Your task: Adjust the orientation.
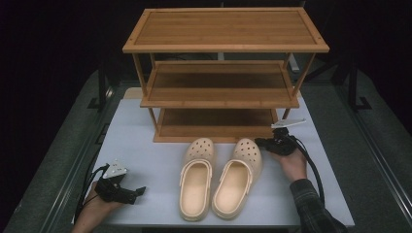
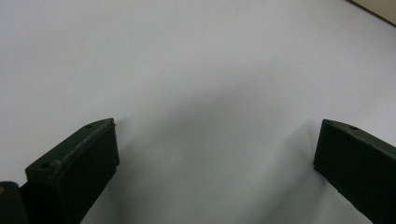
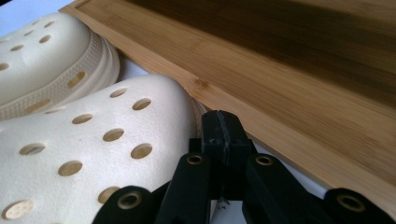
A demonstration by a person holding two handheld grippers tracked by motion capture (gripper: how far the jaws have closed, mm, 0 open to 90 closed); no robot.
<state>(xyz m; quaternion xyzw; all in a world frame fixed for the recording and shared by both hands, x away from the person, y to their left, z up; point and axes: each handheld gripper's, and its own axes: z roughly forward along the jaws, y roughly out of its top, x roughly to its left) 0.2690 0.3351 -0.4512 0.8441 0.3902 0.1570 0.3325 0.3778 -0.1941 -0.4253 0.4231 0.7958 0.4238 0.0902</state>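
A: High view first. What's centre frame?

B: A pair of cream clogs, left clog [image 1: 196, 177] and right clog [image 1: 238, 176], toes toward the bamboo shoe rack [image 1: 225, 73] above them, long axes running bottom to top of the frame. The right gripper [image 1: 266, 142] sits just right of the right clog's toe; the left gripper [image 1: 139, 191] rests lower left, well apart from both clogs.

A: Left gripper view?

B: Jaws spread wide over bare white table [image 2: 196, 70], holding nothing.

A: Right gripper view?

B: Jaws pressed together, empty, tip just beside the right clog's perforated toe at left, with the rack's bottom shelf at upper right. I'd judge the right hand nearer.
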